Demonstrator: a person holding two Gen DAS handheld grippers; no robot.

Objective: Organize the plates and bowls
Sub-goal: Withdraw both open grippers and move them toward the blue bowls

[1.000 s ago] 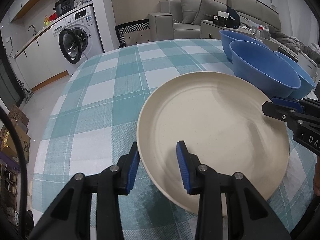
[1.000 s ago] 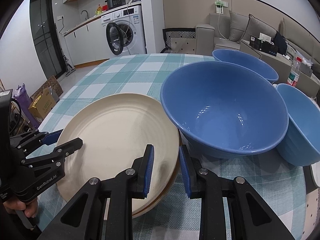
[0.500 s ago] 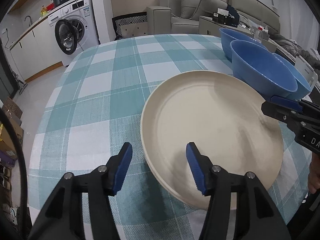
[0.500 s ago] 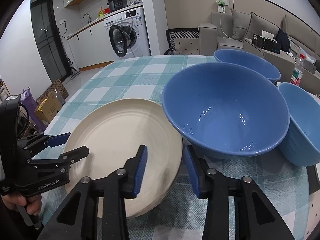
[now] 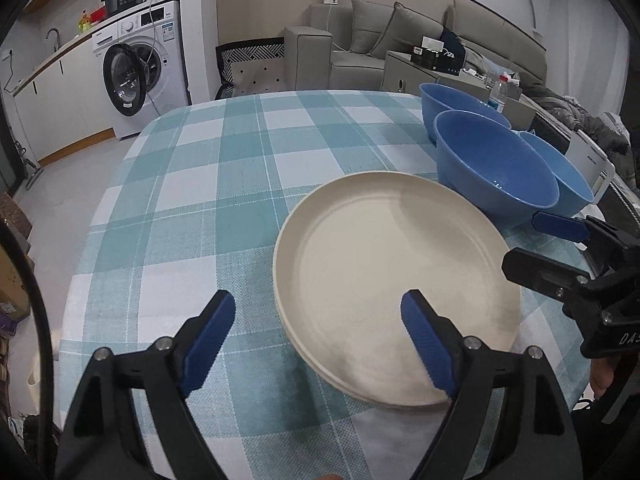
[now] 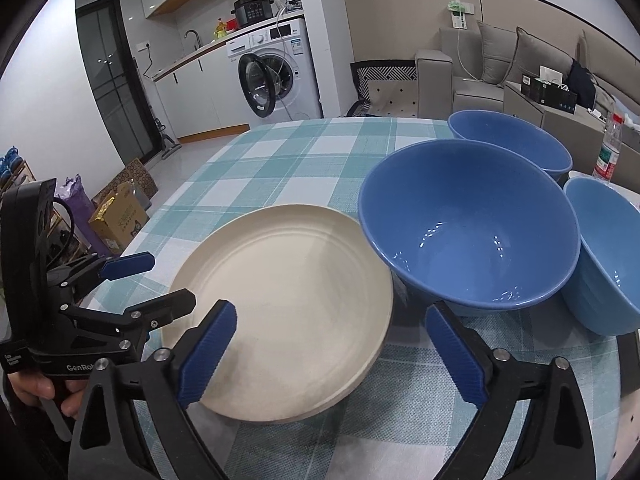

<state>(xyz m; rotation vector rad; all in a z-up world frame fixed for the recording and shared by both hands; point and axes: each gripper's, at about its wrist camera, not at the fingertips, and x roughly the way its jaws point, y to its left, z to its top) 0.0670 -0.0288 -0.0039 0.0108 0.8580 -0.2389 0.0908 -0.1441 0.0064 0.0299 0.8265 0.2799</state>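
1. Presently: cream plate stack, apparently two plates nested (a second rim shows beneath the upper one), lying flat on the checked tablecloth near the table's front; judged already gathered into one pile.
2. Left gripper: jaws spread wide, holding nothing, one blue pad to each side of the stack's near rim, neither touching it.
3. Right gripper: likewise wide open and empty, poised over the gap between the stack's right rim and the large blue bowl.
4. Large blue bowl: upright, just beside the stack on its right, perhaps touching it (the contact point is hidden by the bowl's wall).
5. Second blue bowl behind it and third blue bowl to its right, each close against it; the three stand separate, so nesting them is judged the remaining work.
6. Edges: the third bowl sits near the table's right border, with a white appliance just past it; care is advised there.
7. Open room: broad bare cloth to the left and far side of the stack, well apart from all crockery, suitable for setting down or sliding.
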